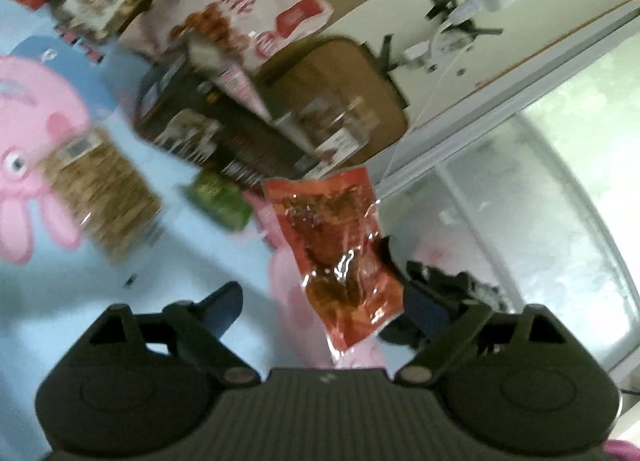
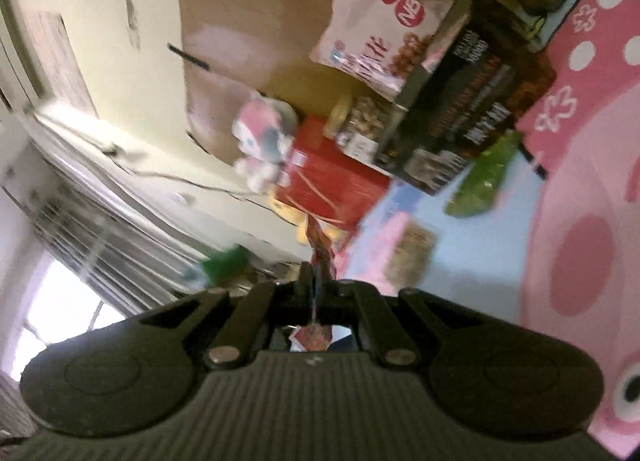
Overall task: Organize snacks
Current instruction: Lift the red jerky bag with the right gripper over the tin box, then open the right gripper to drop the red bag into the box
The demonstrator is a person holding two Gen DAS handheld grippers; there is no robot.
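A red see-through snack packet [image 1: 336, 257] hangs upright in the air over the blue mat. It sits between the fingers of my left gripper [image 1: 323, 295], which stands open with its pads off the packet. In the right wrist view the same packet [image 2: 320, 245] shows edge-on, and my right gripper [image 2: 314, 281] is shut on its lower edge. Its bottom corner pokes back behind the jaws.
On the cartoon mat [image 1: 168, 261] stand a dark box [image 1: 224, 133], a pink-white nut bag [image 1: 240, 9], a clear cracker pack [image 1: 100, 189], a green packet [image 1: 220, 197] and a clear jar [image 1: 340, 129]. A red box [image 2: 332, 177] and a plush toy [image 2: 264, 141] sit by the cardboard [image 2: 248, 1].
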